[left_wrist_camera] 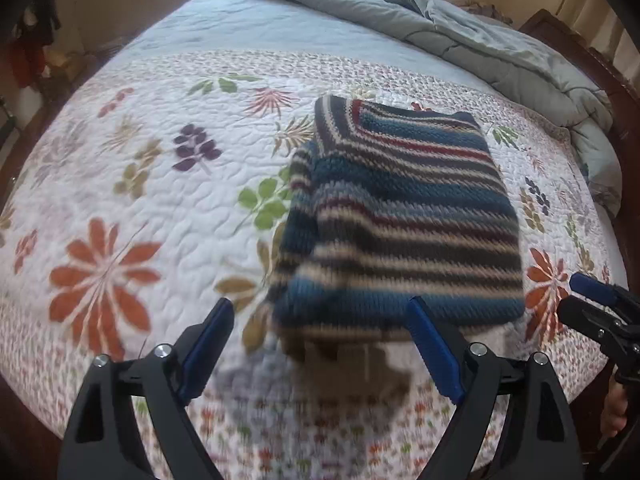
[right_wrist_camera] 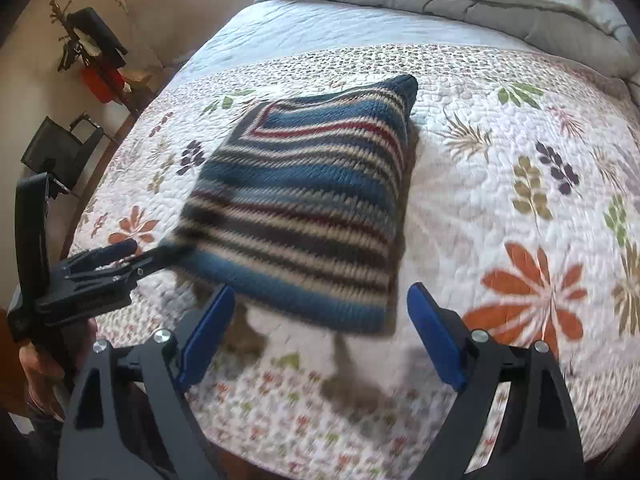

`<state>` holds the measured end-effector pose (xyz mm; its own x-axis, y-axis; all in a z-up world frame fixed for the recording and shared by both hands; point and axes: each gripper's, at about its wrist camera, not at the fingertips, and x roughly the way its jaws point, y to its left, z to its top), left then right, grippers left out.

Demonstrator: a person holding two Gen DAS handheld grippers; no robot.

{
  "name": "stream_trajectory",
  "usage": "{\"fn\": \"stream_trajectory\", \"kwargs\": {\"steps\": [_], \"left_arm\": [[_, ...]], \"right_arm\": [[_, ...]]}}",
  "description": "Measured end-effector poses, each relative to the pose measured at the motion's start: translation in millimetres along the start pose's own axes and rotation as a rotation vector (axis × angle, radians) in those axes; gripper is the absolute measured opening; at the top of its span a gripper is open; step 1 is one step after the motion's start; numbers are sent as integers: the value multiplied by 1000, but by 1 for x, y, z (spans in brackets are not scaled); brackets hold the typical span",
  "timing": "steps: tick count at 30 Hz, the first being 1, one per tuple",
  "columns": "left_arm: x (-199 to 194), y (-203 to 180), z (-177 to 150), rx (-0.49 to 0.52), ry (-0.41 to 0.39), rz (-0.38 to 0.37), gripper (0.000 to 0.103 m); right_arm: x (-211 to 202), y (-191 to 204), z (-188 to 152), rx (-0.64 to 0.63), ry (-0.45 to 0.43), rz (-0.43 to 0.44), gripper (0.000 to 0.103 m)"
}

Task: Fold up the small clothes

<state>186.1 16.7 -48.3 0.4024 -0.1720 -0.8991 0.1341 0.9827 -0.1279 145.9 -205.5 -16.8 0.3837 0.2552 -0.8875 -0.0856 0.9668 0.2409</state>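
Floral quilt [left_wrist_camera: 132, 184] covers the bed, and the folded striped sweater [left_wrist_camera: 400, 216] lies flat near its front edge. Left gripper [left_wrist_camera: 320, 344] and right gripper [right_wrist_camera: 320, 332] both hang spread wide above it, gripping nothing.

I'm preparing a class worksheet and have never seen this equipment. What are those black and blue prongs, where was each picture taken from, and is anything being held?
No robot here: a person holds a hand-held claw in each hand, each carrying a camera looking along its blue-padded fingers. One picture comes from the left claw, the other from the right claw. On the white flower-patterned quilt lies a folded knitted sweater striped blue, cream and red. A rumpled grey duvet is heaped behind. Both claws are open and hold nothing.
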Motion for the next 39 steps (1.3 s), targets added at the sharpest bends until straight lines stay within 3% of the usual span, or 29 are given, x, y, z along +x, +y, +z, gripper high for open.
{"fn": "stream_trajectory", "kwargs": {"steps": [3, 15, 30, 39], "left_arm": [[-19, 2, -11, -11, -31, 35, 89], [-72, -7, -47, -1, -82, 59, 89], [-81, -11, -55, 31, -114, 91, 89], [-71, -10, -54, 20, -70, 68, 90]], "right_arm": [[-14, 8, -13, 6, -6, 12, 89], [-51, 27, -44, 6, -48, -27, 90], [-49, 35, -50, -5, -54, -76, 91], [-43, 32, -48, -6, -45, -82, 91]]}}
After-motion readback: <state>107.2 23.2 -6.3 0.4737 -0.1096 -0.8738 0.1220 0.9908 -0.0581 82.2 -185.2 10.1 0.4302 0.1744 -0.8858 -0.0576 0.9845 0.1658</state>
